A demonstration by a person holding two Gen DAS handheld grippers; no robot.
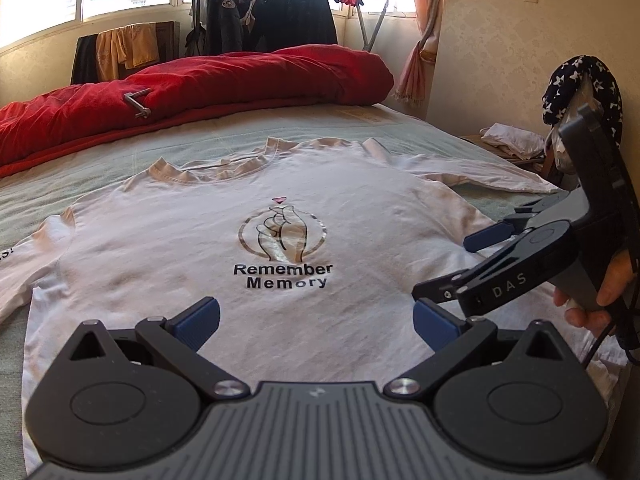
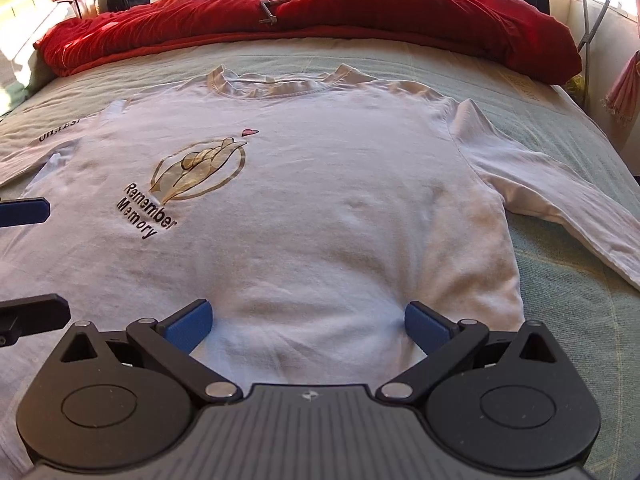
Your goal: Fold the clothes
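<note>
A white long-sleeved shirt (image 1: pixel 280 216) printed "Remember Memory" lies face up and flat on the bed, collar at the far side and sleeves spread out. My left gripper (image 1: pixel 318 320) is open low over the shirt's lower middle, with nothing between its blue pads (image 1: pixel 200 320). In the right wrist view the same shirt (image 2: pixel 320 200) fills the frame. My right gripper (image 2: pixel 308 322) is open over its lower right part, where the fabric puckers slightly between the pads. The right gripper (image 1: pixel 460 264), held by a hand (image 1: pixel 604 292), also shows in the left wrist view. The left gripper (image 2: pixel 28 260) shows at the right wrist view's left edge.
The pale green bed sheet (image 1: pixel 400 128) borders the shirt. A red duvet (image 1: pixel 200 84) with a metal bracket (image 1: pixel 138 102) on it lies across the far side. Behind it stand a clothes rack (image 1: pixel 280 12) and windows. A white cloth (image 1: pixel 508 140) sits beside the bed at right.
</note>
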